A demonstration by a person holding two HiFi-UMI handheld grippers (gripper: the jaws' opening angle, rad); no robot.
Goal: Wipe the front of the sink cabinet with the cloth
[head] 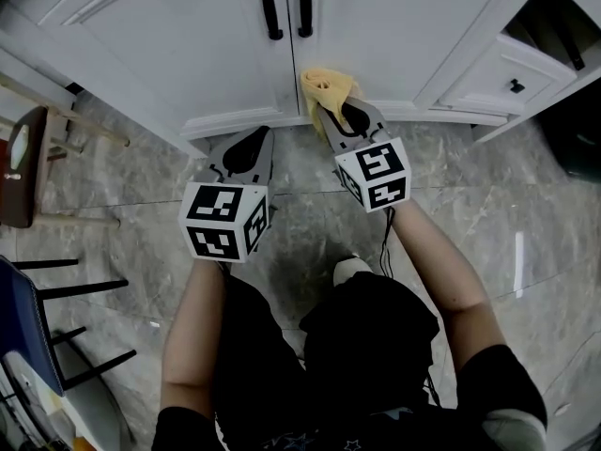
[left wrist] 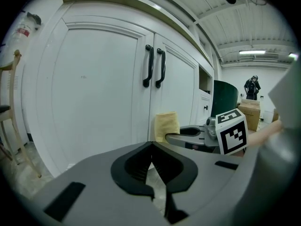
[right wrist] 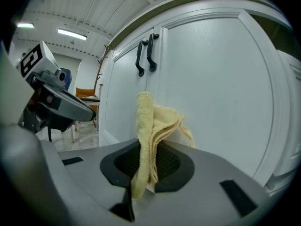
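The white sink cabinet (head: 178, 45) has two doors with black handles (head: 270, 7) at their meeting edges. My right gripper (head: 333, 113) is shut on a folded yellow cloth (head: 329, 86), which lies against the bottom of the right door, near the seam. In the right gripper view the cloth (right wrist: 153, 121) stands up from between the jaws in front of the door (right wrist: 216, 79). My left gripper (head: 252, 141) hovers just left of it, low before the left door, shut and holding nothing. In the left gripper view, the cloth (left wrist: 167, 124) and the right gripper (left wrist: 188, 135) show to the right.
Grey marble floor (head: 122, 172) runs up to the cabinet's base. A wooden chair (head: 28, 158) stands at the left and a blue chair (head: 28, 336) at the lower left. A drawer unit with a black knob (head: 515, 85) adjoins on the right. A person (left wrist: 252, 86) stands far off.
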